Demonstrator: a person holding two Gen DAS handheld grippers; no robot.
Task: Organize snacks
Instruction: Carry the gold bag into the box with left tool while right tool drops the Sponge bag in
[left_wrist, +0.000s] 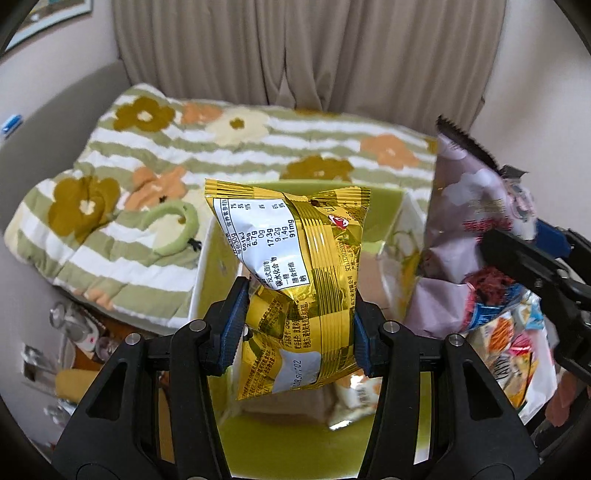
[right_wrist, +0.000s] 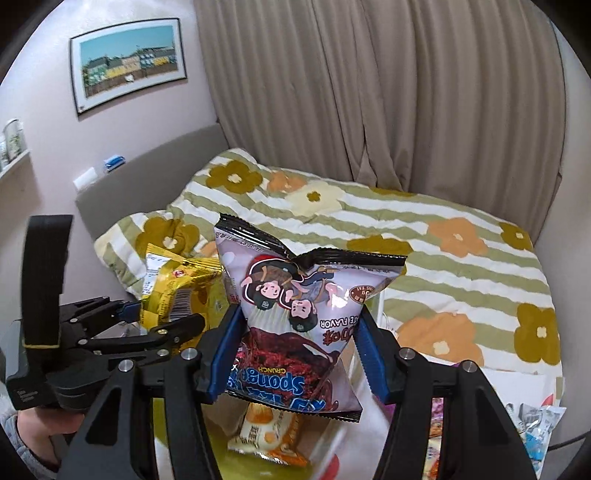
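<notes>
My left gripper (left_wrist: 297, 325) is shut on a gold foil snack bag (left_wrist: 295, 273) and holds it above an open green-lined box (left_wrist: 384, 206). My right gripper (right_wrist: 297, 350) is shut on a pale purple Sponge Crunch snack bag (right_wrist: 295, 317), also held above the box. In the left wrist view the purple bag (left_wrist: 469, 221) and the right gripper (left_wrist: 535, 266) are at the right. In the right wrist view the gold bag (right_wrist: 177, 284) and the left gripper (right_wrist: 122, 325) are at the left. An orange-and-white snack pack (right_wrist: 266, 435) lies in the box below.
A bed with a green-striped flower quilt (left_wrist: 184, 177) lies behind the box, with beige curtains (right_wrist: 369, 92) beyond. More snack packs (left_wrist: 509, 343) lie at the right. Glass items (left_wrist: 74, 328) sit low at the left. A framed picture (right_wrist: 129, 66) hangs on the wall.
</notes>
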